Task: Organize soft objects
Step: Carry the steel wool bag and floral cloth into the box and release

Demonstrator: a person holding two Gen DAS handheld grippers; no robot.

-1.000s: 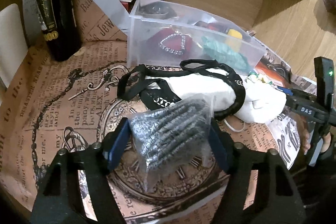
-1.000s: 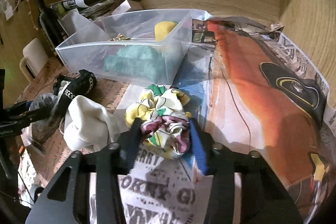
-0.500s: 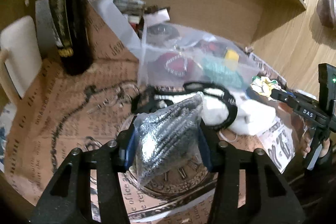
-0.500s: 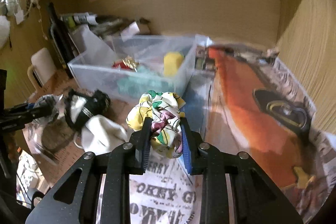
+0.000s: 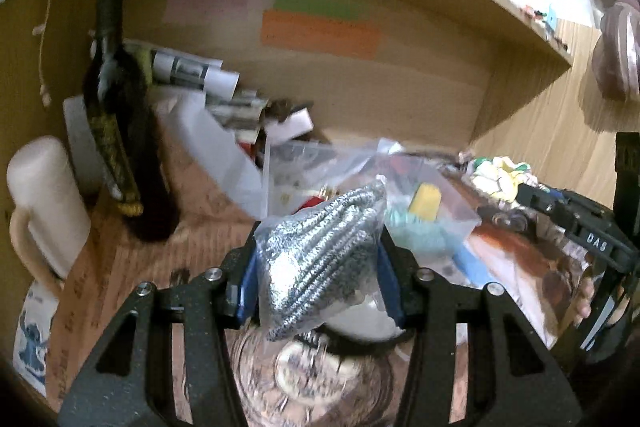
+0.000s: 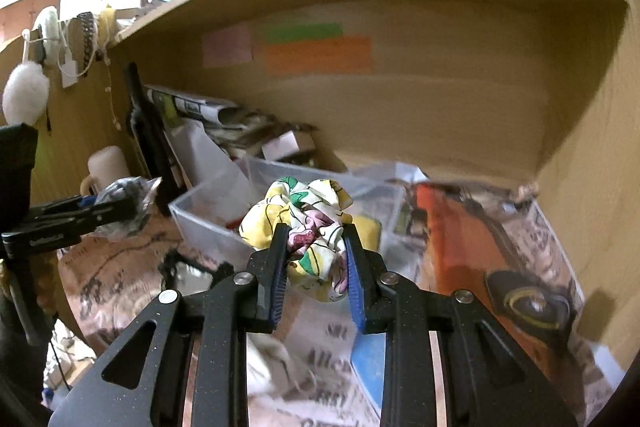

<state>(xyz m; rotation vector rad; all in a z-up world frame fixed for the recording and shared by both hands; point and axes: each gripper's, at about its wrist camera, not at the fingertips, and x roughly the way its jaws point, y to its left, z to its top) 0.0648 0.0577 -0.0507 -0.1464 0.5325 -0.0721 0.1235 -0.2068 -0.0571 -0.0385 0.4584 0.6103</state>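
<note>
The floral cloth (image 6: 302, 223) is being pinched between the blue pads of the right hand-held gripper (image 6: 316, 255), and it is hanging in the air above the counter (image 6: 472, 251), in front of the clear plastic bin (image 6: 208, 223). The bag of grey knitted fabric (image 5: 320, 259) is being squeezed in the same way by the left hand-held gripper (image 5: 318, 279), also lifted, with the bin (image 5: 452, 211) just behind it. Both things are soft and bulging out above the pads, so the grip is looking secure but not deep.

The step in hand is probably carrying both pieces to the bin, which is standing toward the back edge of the counter and already holding a yellow block (image 5: 426, 201) and something teal. To do it well, each gripper should be coming fully over the rim before opening, because the cloth may catch on the wall and fall outside. The plastic bag is slippery, so the squeeze should not be loosened on the way. The dark bottle (image 5: 116, 131) at the back left corner is standing close to the left path and is better avoided.
</note>
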